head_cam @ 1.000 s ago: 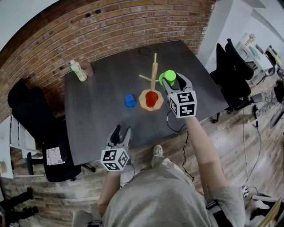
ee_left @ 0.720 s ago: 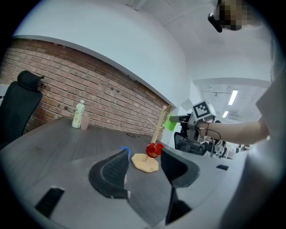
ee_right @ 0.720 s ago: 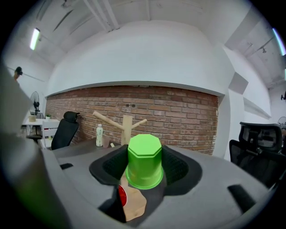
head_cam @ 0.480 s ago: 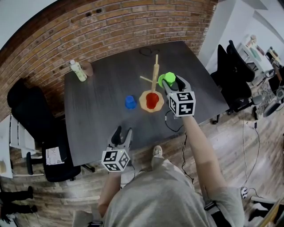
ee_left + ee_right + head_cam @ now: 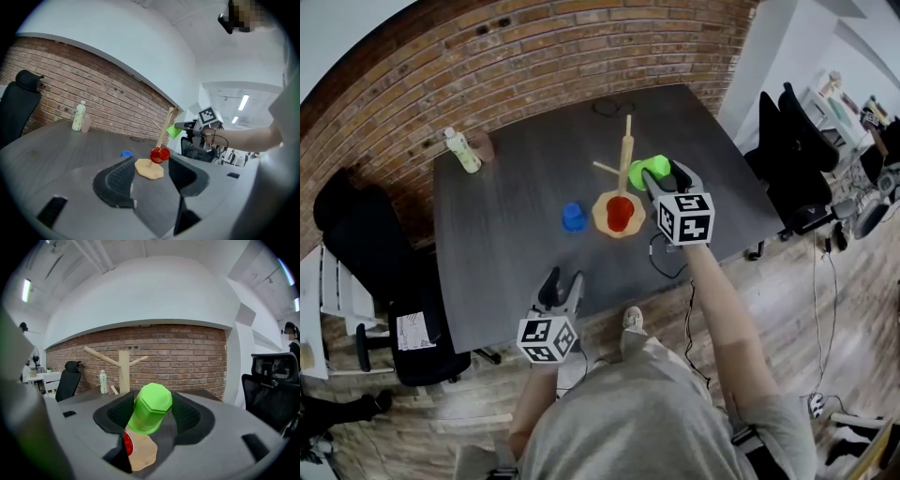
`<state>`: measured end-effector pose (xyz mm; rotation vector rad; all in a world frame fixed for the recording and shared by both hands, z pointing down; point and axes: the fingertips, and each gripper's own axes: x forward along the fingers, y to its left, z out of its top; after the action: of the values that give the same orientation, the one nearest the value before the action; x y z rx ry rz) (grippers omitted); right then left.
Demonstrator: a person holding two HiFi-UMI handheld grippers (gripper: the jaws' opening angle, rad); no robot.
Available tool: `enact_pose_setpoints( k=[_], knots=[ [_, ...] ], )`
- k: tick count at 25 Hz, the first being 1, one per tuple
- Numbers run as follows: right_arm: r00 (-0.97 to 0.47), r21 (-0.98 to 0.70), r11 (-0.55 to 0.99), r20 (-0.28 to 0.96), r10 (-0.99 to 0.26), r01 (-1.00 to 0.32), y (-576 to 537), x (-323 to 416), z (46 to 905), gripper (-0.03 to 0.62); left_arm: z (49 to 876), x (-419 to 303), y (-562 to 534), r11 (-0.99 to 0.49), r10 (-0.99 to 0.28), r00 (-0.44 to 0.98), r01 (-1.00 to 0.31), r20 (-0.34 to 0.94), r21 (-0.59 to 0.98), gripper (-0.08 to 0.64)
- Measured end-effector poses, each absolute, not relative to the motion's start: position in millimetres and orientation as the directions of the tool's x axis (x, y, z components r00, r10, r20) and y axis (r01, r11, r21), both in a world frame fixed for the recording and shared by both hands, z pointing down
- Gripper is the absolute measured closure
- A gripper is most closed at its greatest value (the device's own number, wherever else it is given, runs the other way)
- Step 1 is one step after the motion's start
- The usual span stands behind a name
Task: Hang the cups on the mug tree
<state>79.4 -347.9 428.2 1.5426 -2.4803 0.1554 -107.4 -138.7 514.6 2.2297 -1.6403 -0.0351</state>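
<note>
The right gripper [image 5: 664, 174] holds the green cup [image 5: 647, 172] high beside a side peg of the mug tree [image 5: 626, 150], I think so that the handle can slide onto the peg. The right arm is stretched far forward over the table [image 5: 506, 234]. A red cup [image 5: 620, 208] hangs low over the tree's base and a blue cup [image 5: 573, 217] stands beside it. The left gripper [image 5: 560, 284] waits near the table's front edge with the arm bent. In the left gripper view its jaws are spread, with nothing between them. In the right gripper view the green cup sits tilted between the pads, which seem to touch its sides while the jaws are opening.
</note>
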Motion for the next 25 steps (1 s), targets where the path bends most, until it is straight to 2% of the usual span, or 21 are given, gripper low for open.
enact_pose_setpoints(
  k=[25],
  knots=[
    [-0.426, 0.048, 0.45, 0.246, -0.871, -0.892, -314.4, 80.6, 432.0, 0.339, 509.7, -107.3, -131.2, -0.274, -0.921, 0.34, -0.913, 0.191, 0.302, 0.339]
  ],
)
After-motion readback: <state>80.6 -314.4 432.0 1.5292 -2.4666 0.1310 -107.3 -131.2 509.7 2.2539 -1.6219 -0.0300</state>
